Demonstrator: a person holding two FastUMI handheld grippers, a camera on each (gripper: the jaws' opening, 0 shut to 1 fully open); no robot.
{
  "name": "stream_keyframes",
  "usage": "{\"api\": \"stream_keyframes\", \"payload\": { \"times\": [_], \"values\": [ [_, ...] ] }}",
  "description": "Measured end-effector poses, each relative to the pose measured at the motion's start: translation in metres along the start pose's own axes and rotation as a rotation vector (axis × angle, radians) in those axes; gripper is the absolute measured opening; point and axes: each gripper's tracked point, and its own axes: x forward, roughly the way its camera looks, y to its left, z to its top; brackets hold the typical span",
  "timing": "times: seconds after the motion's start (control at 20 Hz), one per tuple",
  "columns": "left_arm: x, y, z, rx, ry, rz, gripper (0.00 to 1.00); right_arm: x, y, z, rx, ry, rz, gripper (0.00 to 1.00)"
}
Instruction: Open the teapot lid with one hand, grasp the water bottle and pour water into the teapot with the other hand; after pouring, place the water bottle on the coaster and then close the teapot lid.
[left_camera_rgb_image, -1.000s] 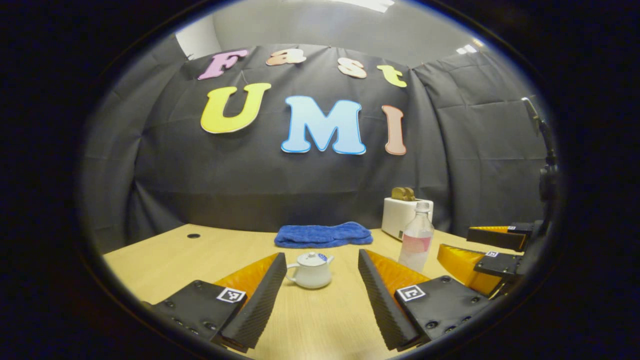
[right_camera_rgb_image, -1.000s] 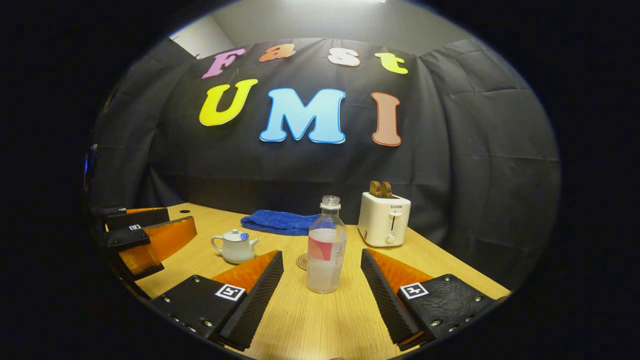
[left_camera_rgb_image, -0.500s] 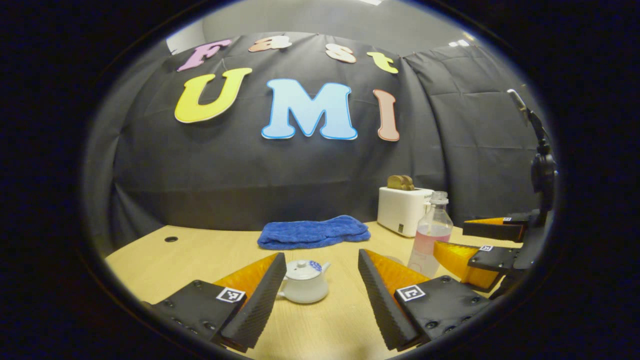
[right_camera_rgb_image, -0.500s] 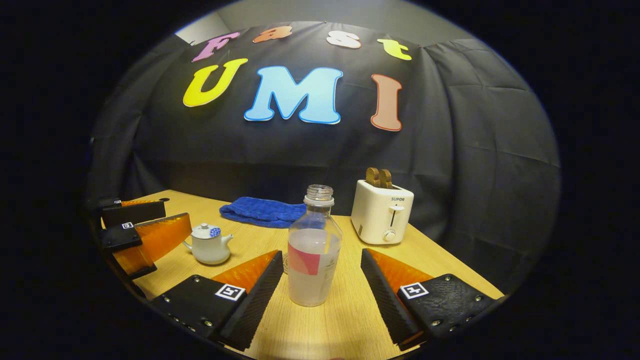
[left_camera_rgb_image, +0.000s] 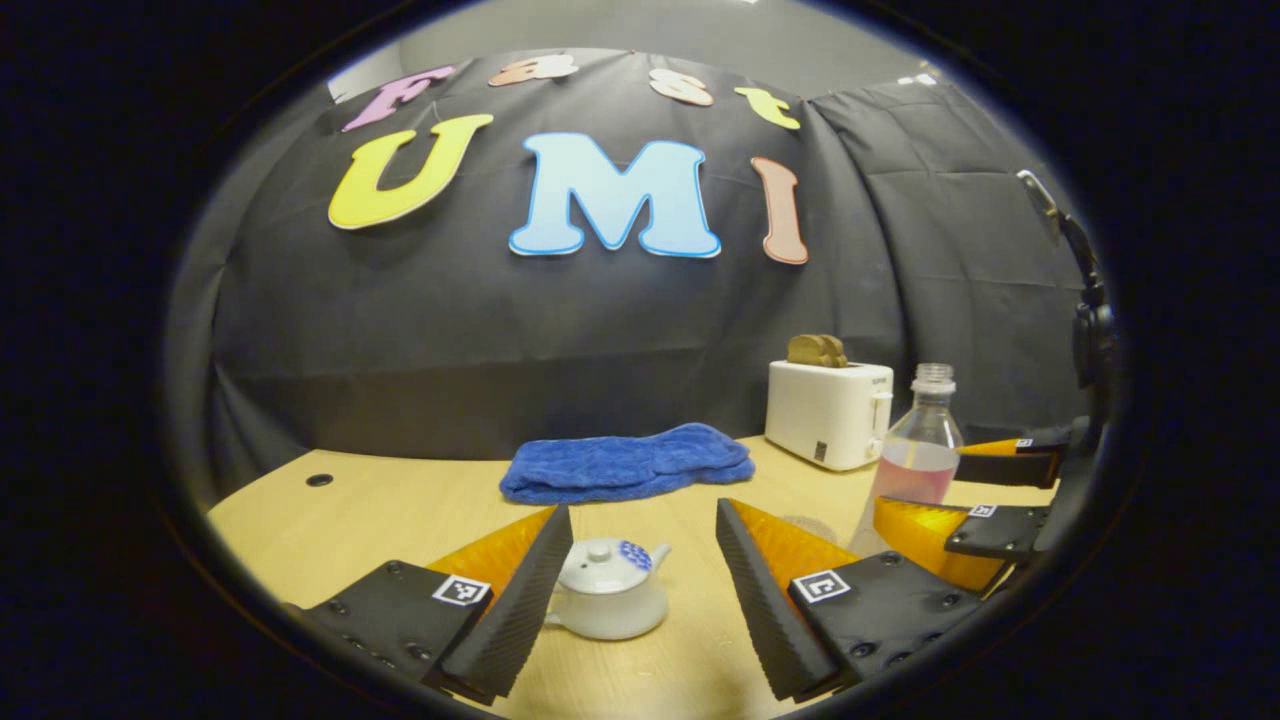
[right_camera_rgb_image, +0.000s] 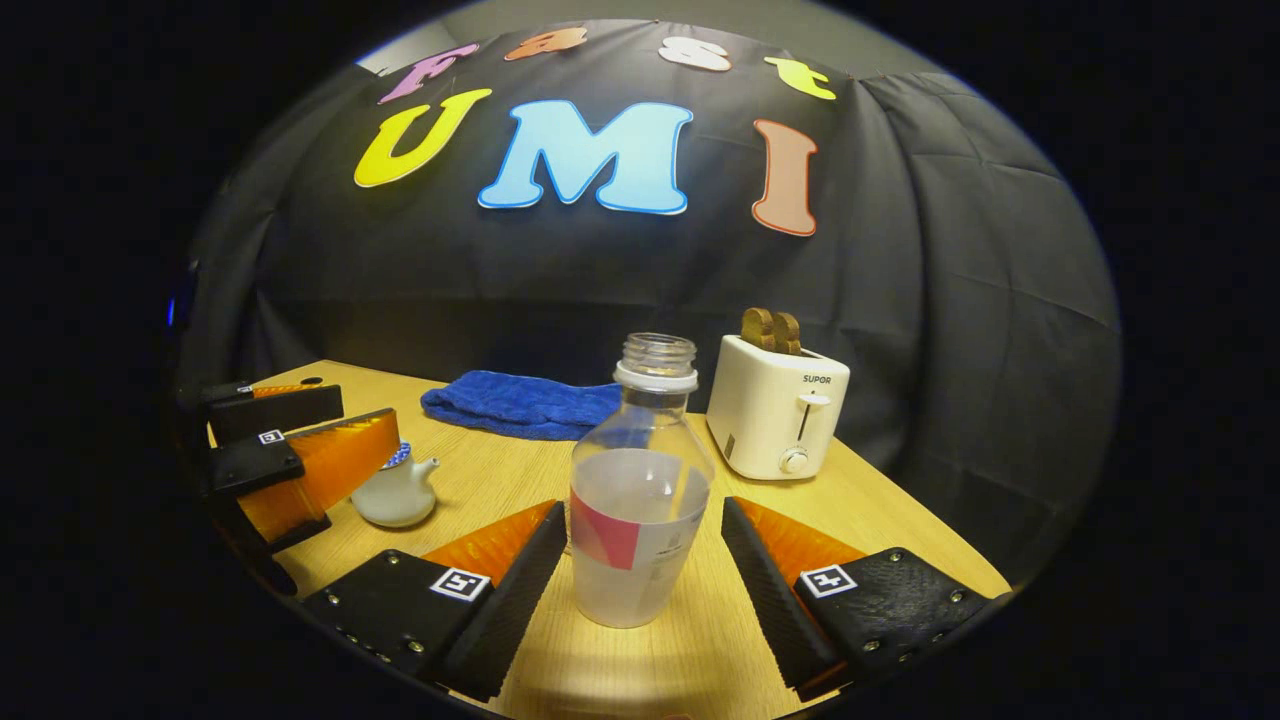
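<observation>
A small white teapot (left_camera_rgb_image: 608, 600) with its lid (left_camera_rgb_image: 598, 563) on stands on the wooden table (left_camera_rgb_image: 400, 520), low between the fingers of my left gripper (left_camera_rgb_image: 642, 512), which is open and touches nothing. A clear, capless water bottle (right_camera_rgb_image: 640, 520), partly filled, stands upright between the spread fingers of my right gripper (right_camera_rgb_image: 642, 508), also open. The right gripper view has the teapot (right_camera_rgb_image: 395, 495) at left, partly behind the left gripper (right_camera_rgb_image: 368, 415). In the left gripper view the bottle (left_camera_rgb_image: 920, 455) stands at right with the right gripper (left_camera_rgb_image: 918, 485) around it. A round coaster (left_camera_rgb_image: 812, 527) lies beside the bottle.
A folded blue towel (left_camera_rgb_image: 625, 462) lies at the back of the table. A white toaster (right_camera_rgb_image: 778, 415) holding bread stands at the back right, behind the bottle. A small hole (left_camera_rgb_image: 320, 480) marks the table's far left.
Both grippers have moved forward. The teapot now sits closer in between the left fingers, and the bottle has grown larger between the right fingers. Neither gripper has closed.
</observation>
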Motion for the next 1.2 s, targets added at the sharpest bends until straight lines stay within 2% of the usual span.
{"api": "stream_keyframes", "payload": {
  "times": [0.35,0.5,0.7,0.75,0.8,0.9,1.05,1.1,1.15,1.2],
  "values": [
    [0.025,0.017,-0.021,0.002,0.036,0.007,0.95,0.011,0.005,-0.021,-0.063,0.032,-0.001,0.97],
    [0.030,0.015,-0.022,0.017,0.040,0.000,0.83,0.013,0.007,-0.024,-0.030,0.054,0.028,0.97],
    [0.033,0.016,-0.026,0.029,0.053,0.003,0.77,0.016,-0.001,-0.028,-0.043,0.058,0.013,0.97],
    [0.031,0.018,-0.027,0.026,0.045,0.024,0.77,0.016,0.000,-0.028,-0.042,0.056,0.017,0.95],
    [0.030,0.021,-0.027,0.024,0.047,0.026,0.67,0.015,0.002,-0.027,-0.041,0.053,0.021,0.93],
    [0.030,0.023,-0.028,0.025,0.047,0.032,0.38,0.016,0.002,-0.024,-0.041,0.042,0.028,0.90],
    [0.035,0.023,-0.028,0.028,0.047,0.052,0.40,0.016,0.002,-0.024,-0.023,0.032,0.035,0.89],
    [0.033,0.025,-0.028,0.021,0.037,0.063,0.31,0.018,0.001,-0.024,-0.010,0.031,0.039,0.83],
    [0.032,0.024,-0.028,0.016,0.035,0.059,0.23,0.018,0.001,-0.025,0.003,0.035,0.040,0.82],
    [0.031,0.024,-0.026,0.010,0.031,0.056,0.23,0.018,0.001,-0.025,0.020,0.038,0.047,0.82]
  ]
}}
